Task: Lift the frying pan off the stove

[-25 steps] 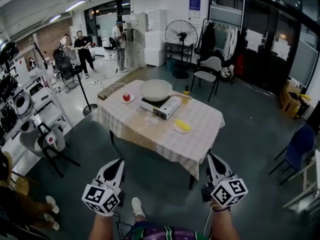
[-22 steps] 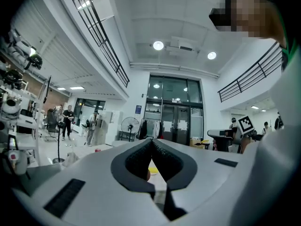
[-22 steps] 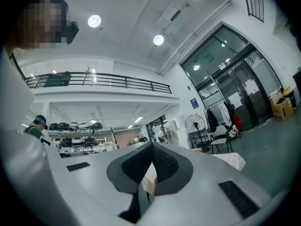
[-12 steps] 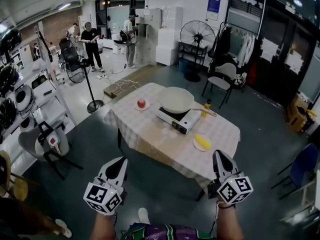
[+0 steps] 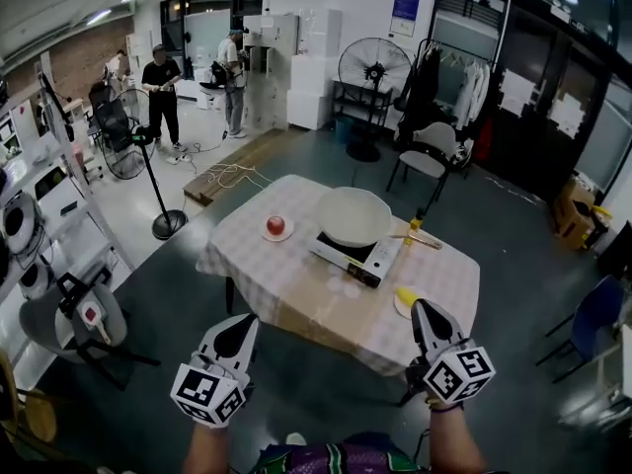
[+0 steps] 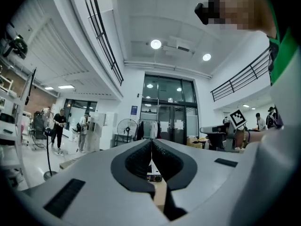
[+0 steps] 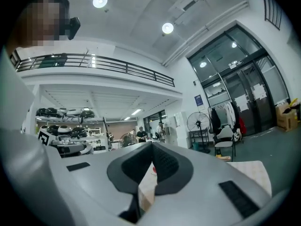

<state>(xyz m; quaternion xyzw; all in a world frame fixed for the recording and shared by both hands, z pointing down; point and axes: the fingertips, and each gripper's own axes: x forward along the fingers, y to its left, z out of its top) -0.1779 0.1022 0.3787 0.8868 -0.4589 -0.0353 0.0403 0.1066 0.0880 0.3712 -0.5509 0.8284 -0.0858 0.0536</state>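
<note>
Fingers (image 6: 136,160) sit pressed together on my left gripper (image 5: 240,326) and right gripper (image 5: 427,314), both empty. The white round frying pan (image 5: 354,215) rests on the silver portable stove (image 5: 357,257) at twelve o'clock on the checked-cloth worktop (image 5: 286,289), well apart from both. Only the head view shows it whole. The left gripper view gives a sliver of stove between the fingers, and I can't make out the pan there.

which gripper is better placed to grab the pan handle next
Right, likely: the frying pan handle points right off the stove, toward the right gripper; the left gripper is farther from it.
</note>
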